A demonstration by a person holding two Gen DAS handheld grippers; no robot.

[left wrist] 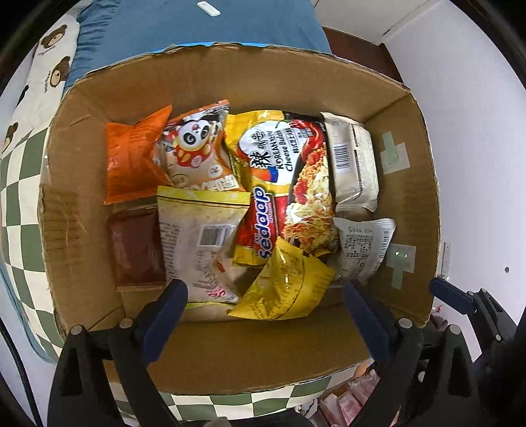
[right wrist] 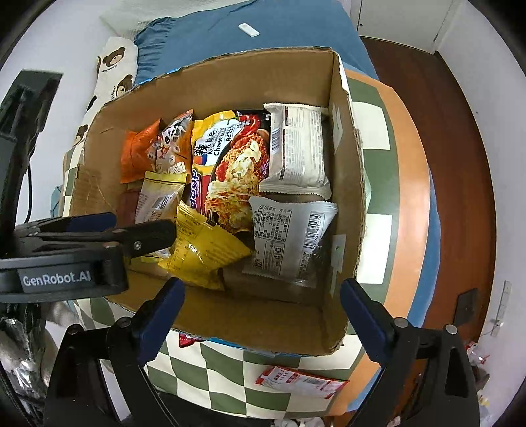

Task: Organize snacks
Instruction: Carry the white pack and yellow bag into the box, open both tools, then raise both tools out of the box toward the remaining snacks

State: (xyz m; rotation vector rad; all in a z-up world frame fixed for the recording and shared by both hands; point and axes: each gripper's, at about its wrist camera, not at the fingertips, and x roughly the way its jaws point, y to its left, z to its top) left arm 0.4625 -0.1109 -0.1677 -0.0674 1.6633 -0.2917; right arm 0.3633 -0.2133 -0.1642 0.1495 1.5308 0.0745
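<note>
An open cardboard box [left wrist: 407, 138] [right wrist: 348, 184] on a checkered cloth holds several snack packets: a yellow packet [left wrist: 286, 289] [right wrist: 203, 249] at the near side, a Sedaap noodle pack [left wrist: 289, 184] [right wrist: 230, 164], an orange bag [left wrist: 131, 157] [right wrist: 138, 151], a panda bag [left wrist: 197, 147] and grey-white packets [left wrist: 355, 161] [right wrist: 289, 236]. My left gripper [left wrist: 266, 295] [right wrist: 125, 226] is open and empty over the box's near edge, just above the yellow packet. My right gripper [right wrist: 263, 295] is open and empty over the near right side of the box.
A red-and-white snack packet [right wrist: 302, 381] lies on the checkered cloth [right wrist: 230, 371] in front of the box. Another red packet edge [right wrist: 185, 340] peeks from under the box. A blue cover with a white remote [right wrist: 248, 29] lies behind. Wooden floor [right wrist: 427, 108] is at right.
</note>
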